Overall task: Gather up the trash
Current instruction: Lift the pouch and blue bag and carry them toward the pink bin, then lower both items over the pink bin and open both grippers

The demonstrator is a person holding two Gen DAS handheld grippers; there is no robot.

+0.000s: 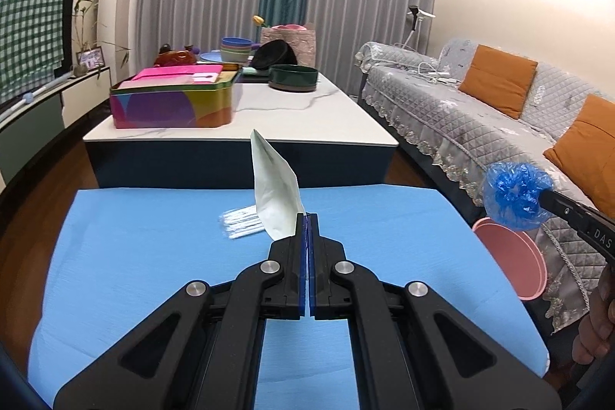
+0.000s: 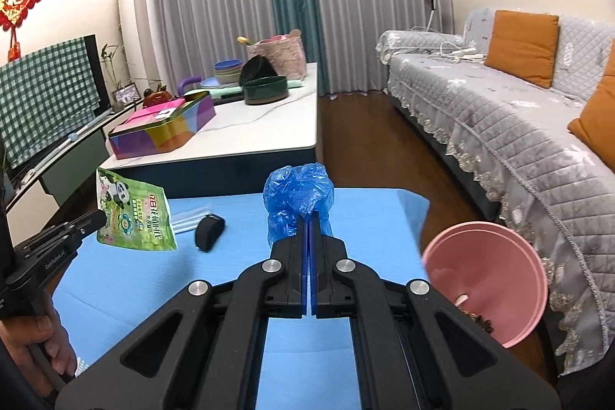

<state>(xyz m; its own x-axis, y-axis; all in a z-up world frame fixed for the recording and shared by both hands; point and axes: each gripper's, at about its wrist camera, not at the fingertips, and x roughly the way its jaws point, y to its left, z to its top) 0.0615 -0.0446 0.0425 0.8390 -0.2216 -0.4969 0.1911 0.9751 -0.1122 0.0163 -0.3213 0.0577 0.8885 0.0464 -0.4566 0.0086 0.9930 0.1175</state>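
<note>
My left gripper (image 1: 307,216) is shut on a flat snack pouch (image 1: 276,191), held edge-up above the blue table (image 1: 134,256); the right wrist view shows its green panda-printed face (image 2: 134,214). My right gripper (image 2: 309,214) is shut on a crumpled blue plastic bag (image 2: 298,198), held above the table's right part; it also shows in the left wrist view (image 1: 515,196). A pink bin (image 2: 488,279) stands at the table's right edge, with some scraps inside. A bundle of clear wrappers (image 1: 242,221) and a small black object (image 2: 209,231) lie on the table.
A white marble coffee table (image 1: 326,110) stands beyond, carrying a colourful tin (image 1: 173,98), bowls and a dark green dish (image 1: 294,77). A grey sofa (image 2: 499,118) with orange cushions runs along the right. A TV stand (image 1: 34,114) is at the left.
</note>
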